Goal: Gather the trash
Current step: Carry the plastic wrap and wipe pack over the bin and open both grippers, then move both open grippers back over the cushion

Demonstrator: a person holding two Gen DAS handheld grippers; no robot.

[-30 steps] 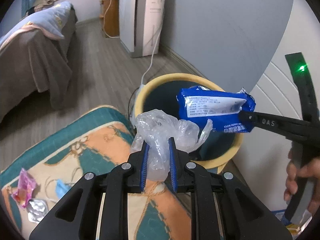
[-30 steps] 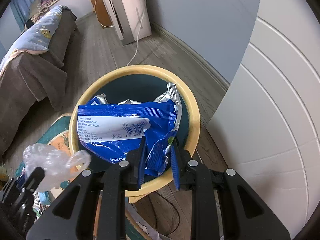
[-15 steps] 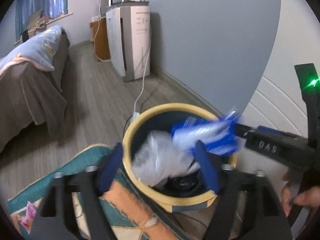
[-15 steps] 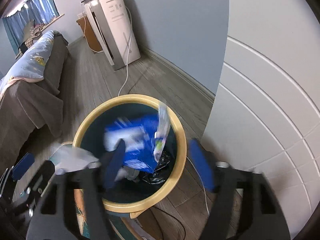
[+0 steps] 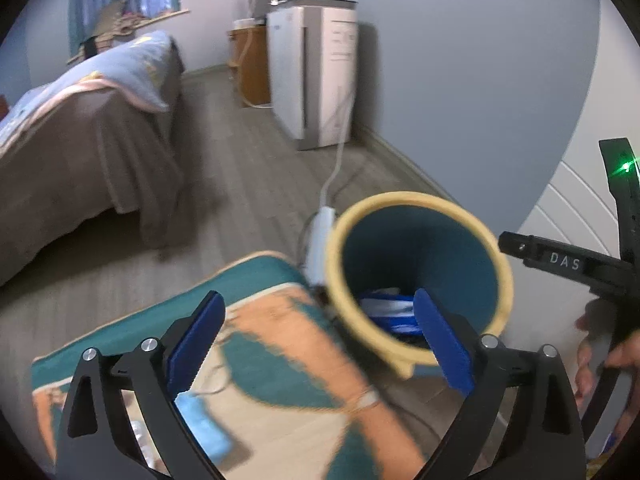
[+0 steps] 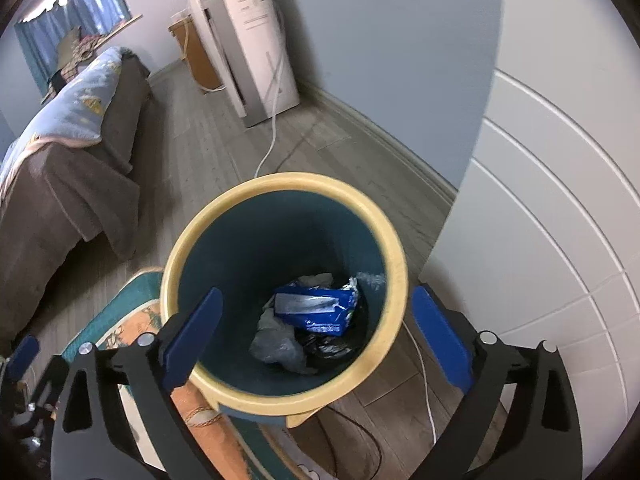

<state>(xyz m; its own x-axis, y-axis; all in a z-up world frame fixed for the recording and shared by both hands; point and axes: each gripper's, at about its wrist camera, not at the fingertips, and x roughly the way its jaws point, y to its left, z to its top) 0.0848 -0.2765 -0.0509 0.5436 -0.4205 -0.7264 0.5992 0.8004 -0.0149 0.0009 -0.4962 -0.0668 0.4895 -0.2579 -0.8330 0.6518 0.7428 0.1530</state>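
A teal bin with a yellow rim point(image 6: 384, 220) point(image 5: 412, 200) stands on the floor by the wall. At its bottom lie the blue wipes packet point(image 6: 316, 306) and the clear plastic bag point(image 6: 276, 344), on black trash. A strip of the blue packet point(image 5: 386, 306) shows in the left wrist view. My right gripper point(image 6: 314, 336) hangs over the bin, its jaws opening wide with nothing held between them. My left gripper point(image 5: 318, 344) is above the rug edge beside the bin, jaws opening, nothing in them. The other gripper's black arm point(image 5: 560, 260) reaches in from the right.
A patterned teal and orange rug point(image 5: 280, 360) lies left of the bin, with a blue mask point(image 5: 200, 424) on it. A white cable point(image 6: 272, 140) runs to a white appliance point(image 6: 256, 40). A brown-covered bed point(image 5: 80, 152) fills the left; a white panelled door point(image 6: 560, 240) stands right.
Both grippers opened. The plastic bag and the blue packet fell from them into the bin. The left gripper drew up and back from the bin.
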